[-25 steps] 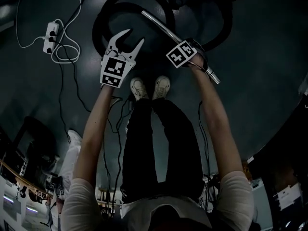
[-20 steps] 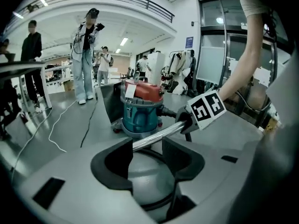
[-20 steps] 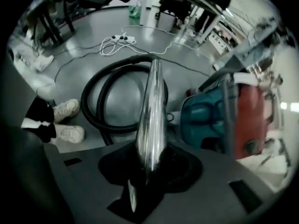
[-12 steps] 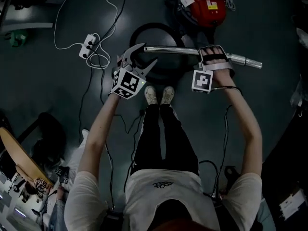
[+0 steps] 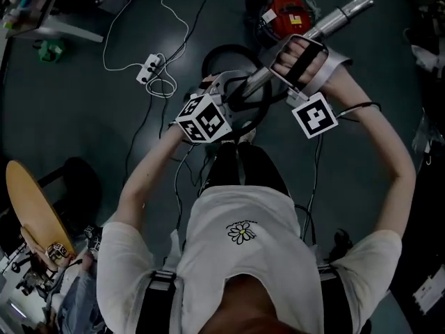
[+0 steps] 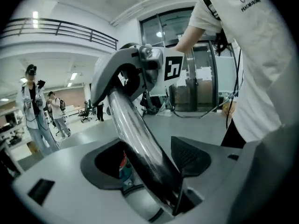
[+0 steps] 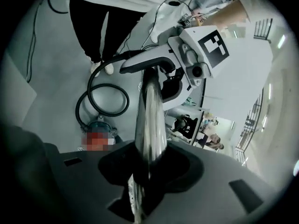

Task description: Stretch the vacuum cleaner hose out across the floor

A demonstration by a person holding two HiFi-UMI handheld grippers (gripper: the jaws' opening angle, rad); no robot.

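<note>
The vacuum's metal wand (image 5: pixel 344 11) is lifted off the floor and slants up to the right. My right gripper (image 5: pixel 288 61) is shut on it, and the tube (image 7: pixel 149 120) runs straight out from between its jaws (image 7: pixel 145 171). My left gripper (image 5: pixel 233 92) is at the wand's lower end by the curved handle (image 7: pixel 140 62). Its jaws are opening, and the tube (image 6: pixel 135 129) lies loose between them (image 6: pixel 149 157). The black hose (image 5: pixel 221 53) is coiled in a loop on the floor beside the red vacuum body (image 5: pixel 288 16).
A white power strip (image 5: pixel 149 68) with looped cable lies on the floor to the left, and black cables run near my feet. A round wooden board (image 5: pixel 31 207) stands at the far left. People (image 6: pixel 32 111) stand far off in the hall.
The wand has swung up from level to a steep slant toward the upper right. My left gripper has come in around its lower end and opened wider. The right grip is unchanged.
</note>
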